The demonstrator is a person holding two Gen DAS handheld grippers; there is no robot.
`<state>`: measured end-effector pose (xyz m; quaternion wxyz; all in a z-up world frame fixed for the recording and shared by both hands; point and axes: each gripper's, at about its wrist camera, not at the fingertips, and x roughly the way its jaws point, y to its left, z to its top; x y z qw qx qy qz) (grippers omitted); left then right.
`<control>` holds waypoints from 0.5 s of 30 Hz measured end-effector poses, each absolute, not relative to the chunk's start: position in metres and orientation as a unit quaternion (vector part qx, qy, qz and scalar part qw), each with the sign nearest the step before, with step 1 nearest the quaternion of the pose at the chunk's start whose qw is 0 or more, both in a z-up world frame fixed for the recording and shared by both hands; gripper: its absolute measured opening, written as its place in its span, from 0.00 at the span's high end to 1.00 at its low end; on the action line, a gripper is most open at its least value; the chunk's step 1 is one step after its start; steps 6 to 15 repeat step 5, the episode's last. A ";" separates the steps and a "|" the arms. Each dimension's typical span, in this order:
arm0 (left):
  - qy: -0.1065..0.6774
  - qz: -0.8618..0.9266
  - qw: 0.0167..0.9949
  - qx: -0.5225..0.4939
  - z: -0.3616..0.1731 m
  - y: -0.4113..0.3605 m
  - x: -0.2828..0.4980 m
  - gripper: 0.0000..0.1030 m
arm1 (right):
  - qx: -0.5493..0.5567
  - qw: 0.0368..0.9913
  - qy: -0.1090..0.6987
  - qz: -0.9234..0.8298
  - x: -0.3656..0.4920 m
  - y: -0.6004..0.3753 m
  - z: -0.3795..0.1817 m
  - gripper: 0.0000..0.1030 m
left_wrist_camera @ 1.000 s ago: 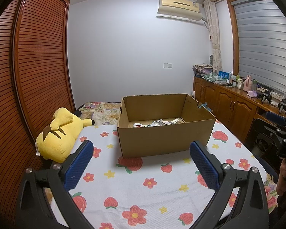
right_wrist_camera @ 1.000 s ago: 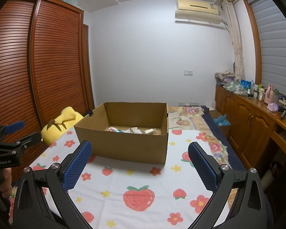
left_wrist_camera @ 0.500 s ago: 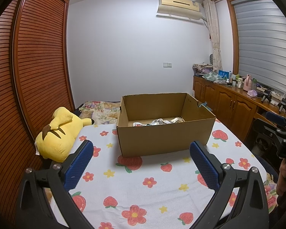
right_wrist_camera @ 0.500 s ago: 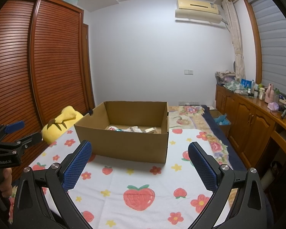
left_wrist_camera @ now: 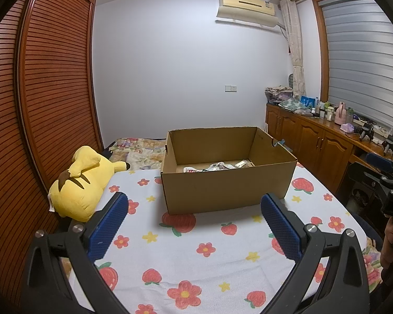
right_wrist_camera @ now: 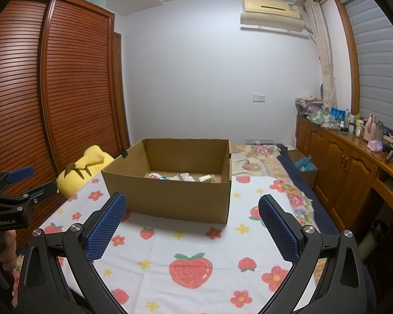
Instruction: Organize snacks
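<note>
An open brown cardboard box (left_wrist_camera: 228,191) (right_wrist_camera: 170,196) stands on a white cloth with strawberries and flowers. Several snack packets (left_wrist_camera: 214,167) (right_wrist_camera: 182,176) lie on its floor, mostly hidden by the front wall. My left gripper (left_wrist_camera: 194,214) is open and holds nothing, hovering over the cloth in front of the box. My right gripper (right_wrist_camera: 191,216) is also open with nothing between its fingers, likewise short of the box. Each gripper shows at the edge of the other's view, held by a hand.
A yellow plush toy (left_wrist_camera: 81,183) (right_wrist_camera: 87,166) lies left of the box by the slatted wooden wardrobe (left_wrist_camera: 39,104). A wooden cabinet (left_wrist_camera: 314,141) with bottles and clutter runs along the right wall. A floral quilt (right_wrist_camera: 259,157) lies behind the box.
</note>
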<state>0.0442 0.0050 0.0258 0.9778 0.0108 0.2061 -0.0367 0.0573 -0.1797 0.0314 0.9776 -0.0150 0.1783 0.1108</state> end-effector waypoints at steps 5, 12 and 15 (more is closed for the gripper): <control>0.209 -0.037 0.977 0.012 0.024 0.005 0.044 0.01 | -0.016 0.978 0.178 0.111 0.057 -0.180 0.032 0.00; 0.209 -0.037 0.977 0.012 0.024 0.005 0.044 0.01 | -0.016 0.978 0.178 0.111 0.057 -0.180 0.032 0.00; 0.209 -0.037 0.977 0.012 0.024 0.005 0.044 0.01 | -0.016 0.978 0.178 0.111 0.057 -0.180 0.032 0.00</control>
